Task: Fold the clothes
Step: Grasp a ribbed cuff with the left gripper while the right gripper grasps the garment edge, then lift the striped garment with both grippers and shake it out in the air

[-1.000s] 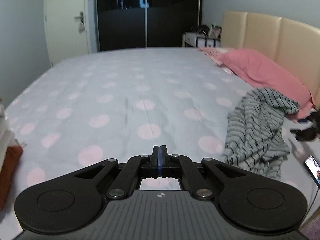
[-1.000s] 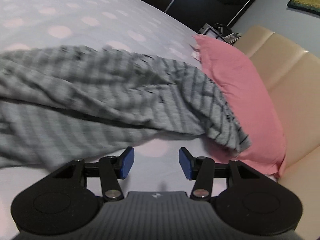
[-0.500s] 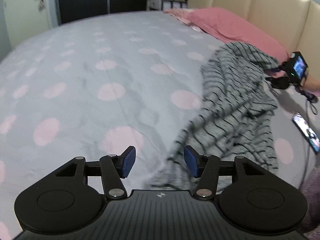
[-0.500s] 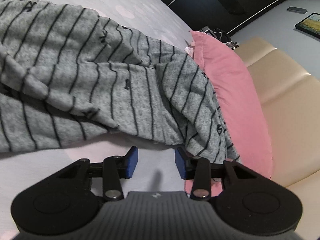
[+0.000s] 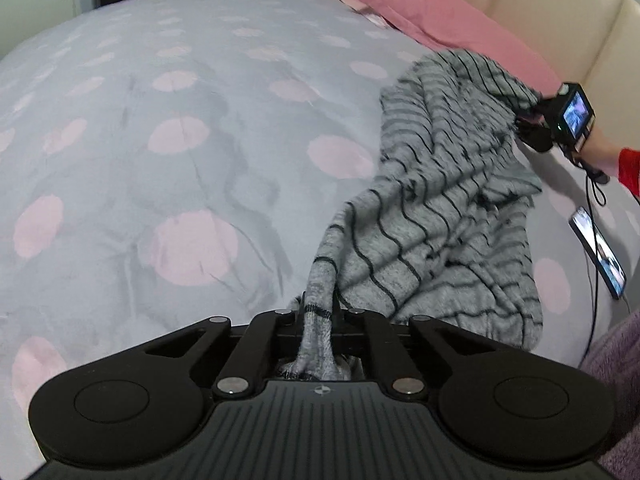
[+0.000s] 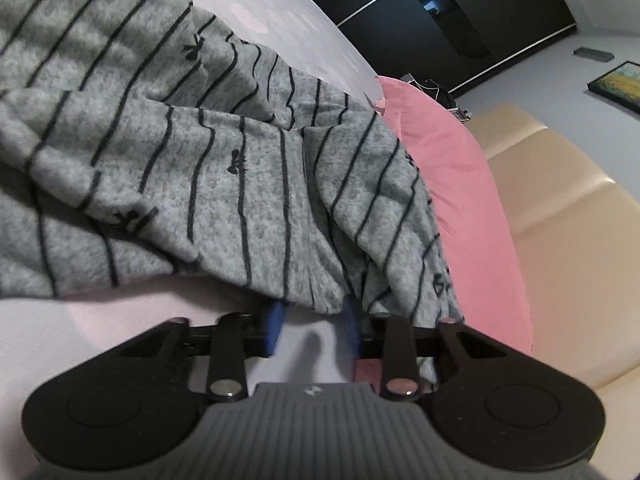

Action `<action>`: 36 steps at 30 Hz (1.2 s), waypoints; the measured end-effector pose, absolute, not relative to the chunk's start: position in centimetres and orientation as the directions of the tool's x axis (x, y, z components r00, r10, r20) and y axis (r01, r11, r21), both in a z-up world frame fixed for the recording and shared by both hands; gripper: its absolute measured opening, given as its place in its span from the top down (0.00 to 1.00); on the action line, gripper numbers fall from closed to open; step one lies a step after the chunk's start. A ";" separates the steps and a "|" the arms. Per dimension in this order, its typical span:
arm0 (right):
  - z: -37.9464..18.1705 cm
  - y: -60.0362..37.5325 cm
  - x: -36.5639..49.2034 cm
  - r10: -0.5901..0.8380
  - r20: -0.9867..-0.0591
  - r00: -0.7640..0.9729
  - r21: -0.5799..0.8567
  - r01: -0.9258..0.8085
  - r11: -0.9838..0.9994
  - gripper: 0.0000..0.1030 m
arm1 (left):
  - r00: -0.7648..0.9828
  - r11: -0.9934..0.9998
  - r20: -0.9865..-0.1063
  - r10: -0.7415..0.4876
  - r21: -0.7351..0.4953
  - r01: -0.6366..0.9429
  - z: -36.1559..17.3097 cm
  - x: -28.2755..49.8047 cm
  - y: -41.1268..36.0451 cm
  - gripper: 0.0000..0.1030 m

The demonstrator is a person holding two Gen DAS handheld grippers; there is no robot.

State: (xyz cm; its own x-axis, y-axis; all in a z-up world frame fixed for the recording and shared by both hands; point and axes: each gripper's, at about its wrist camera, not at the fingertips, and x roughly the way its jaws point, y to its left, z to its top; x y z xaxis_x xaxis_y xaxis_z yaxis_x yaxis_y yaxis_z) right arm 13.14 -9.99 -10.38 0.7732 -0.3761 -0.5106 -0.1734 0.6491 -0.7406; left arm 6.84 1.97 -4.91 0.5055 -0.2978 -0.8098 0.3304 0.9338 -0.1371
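A grey garment with thin black stripes [image 5: 440, 200] lies crumpled on the right side of the bed. My left gripper [image 5: 318, 314] is shut on a bunched strip of its near edge, and the cloth runs back between the jaws. At the far edge by the pillow, my right gripper [image 6: 312, 316] has its blue pads [image 6: 274, 320] closing. The garment's hem [image 6: 304, 280] drapes over their tips, and a gap still shows between them. The right gripper [image 5: 528, 120] also shows in the left wrist view, held by a hand in a red sleeve [image 5: 628, 168].
The bed cover [image 5: 160, 120] is grey with pink dots. A pink pillow [image 5: 440, 20] lies against the beige headboard [image 5: 520, 0]. A phone [image 5: 598, 252] with a cable lies at the bed's right edge. Purple fabric [image 5: 612, 360] shows at the lower right.
My left gripper opened, came down to the garment's near edge and shut on it. My right gripper moved in under the garment's edge by the pillow and its jaws narrowed.
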 end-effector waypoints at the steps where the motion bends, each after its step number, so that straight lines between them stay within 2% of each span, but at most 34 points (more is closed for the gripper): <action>1: -10.3 -9.9 13.4 -0.373 -0.510 0.775 -0.738 -0.172 0.653 0.92 | 0.521 0.938 -0.802 -0.292 -0.135 0.318 -4.6 6.9 2.2 0.98; 6: -8.6 -9.5 13.7 -0.399 -0.437 0.806 -0.764 -0.100 0.637 0.94 | 0.641 0.966 -0.733 -0.227 -0.089 0.241 -2.4 6.4 3.2 0.98; 13: -2.6 -6.3 11.6 -0.440 -0.214 0.872 -0.823 0.081 0.562 0.95 | 0.828 0.989 -0.543 -0.141 -0.037 0.144 4.1 3.9 5.4 0.99; 15: 0.0 -5.1 10.6 -0.444 -0.159 0.882 -0.816 0.136 0.561 0.95 | 0.865 0.992 -0.487 -0.124 -0.041 0.119 6.2 2.7 6.3 0.99; 20: 6.0 -3.1 6.8 -0.465 -0.111 0.878 -0.742 0.238 0.627 0.96 | 0.941 0.998 -0.334 -0.059 -0.038 0.049 12.0 -1.9 9.2 0.99; 22: 8.1 -2.0 4.3 -0.452 -0.069 0.889 -0.715 0.271 0.644 1.00 | 0.958 0.999 -0.284 -0.029 -0.034 0.020 14.2 -3.7 10.7 0.99; 24: 10.2 -0.4 1.6 -0.428 0.007 0.904 -0.707 0.307 0.637 1.00 | 0.965 1.000 -0.262 -0.007 -0.019 0.003 16.0 -5.0 12.3 0.99; 25: 11.5 0.2 0.2 -0.400 0.015 0.916 -0.694 0.298 0.656 1.00 | 0.965 1.000 -0.264 0.003 -0.008 -0.005 16.7 -5.6 13.1 0.99; 26: 12.7 0.8 -0.9 -0.367 -0.006 0.930 -0.688 0.262 0.676 1.00 | 0.960 1.000 -0.281 0.010 -0.006 -0.012 17.1 -5.8 14.1 0.99; 30: 14.6 3.2 -3.9 -0.244 -0.183 0.952 -0.679 0.057 0.732 1.00 | 0.932 0.998 -0.359 0.058 0.031 -0.050 16.8 -5.7 17.2 0.99; 36: 9.4 5.1 -5.0 -0.150 -0.410 0.900 -0.683 -0.194 0.705 0.98 | 0.876 0.994 -0.471 0.102 0.080 -0.073 13.1 -3.5 18.9 0.99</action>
State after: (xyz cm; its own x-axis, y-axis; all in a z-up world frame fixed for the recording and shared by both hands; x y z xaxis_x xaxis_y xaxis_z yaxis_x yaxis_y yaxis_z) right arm -4.96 5.07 9.40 0.8995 -0.1500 -0.4104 -0.1939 0.7046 -0.6826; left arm -3.51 18.94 13.14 0.8765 0.1018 -0.4706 -0.0726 0.9942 0.0798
